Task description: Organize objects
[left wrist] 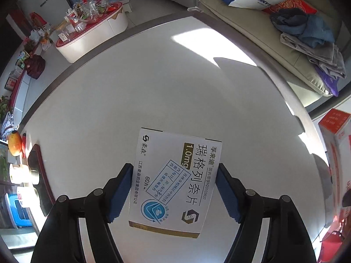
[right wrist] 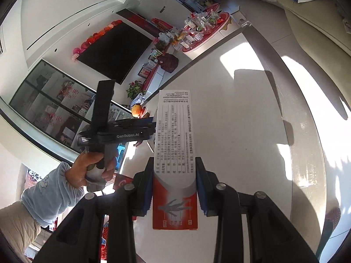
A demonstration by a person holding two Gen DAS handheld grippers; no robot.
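**Each gripper holds one box over the table**

Left wrist view: the left gripper (left wrist: 174, 188) clamps a white box (left wrist: 173, 182) at lower centre, above the table (left wrist: 153, 87).

Right wrist view: the right gripper (right wrist: 174, 188) grips an orange box (right wrist: 174, 160) at lower centre; the left hand (right wrist: 87, 171) is at left.

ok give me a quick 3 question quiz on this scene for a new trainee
1. True or false: the left gripper holds a white medicine box.
2. What does the right gripper clamp? A) a mango B) a long orange and white box C) nothing
3. Fill in: both boxes are held above the white ____.

Key: 1 true; 2 B; 3 table
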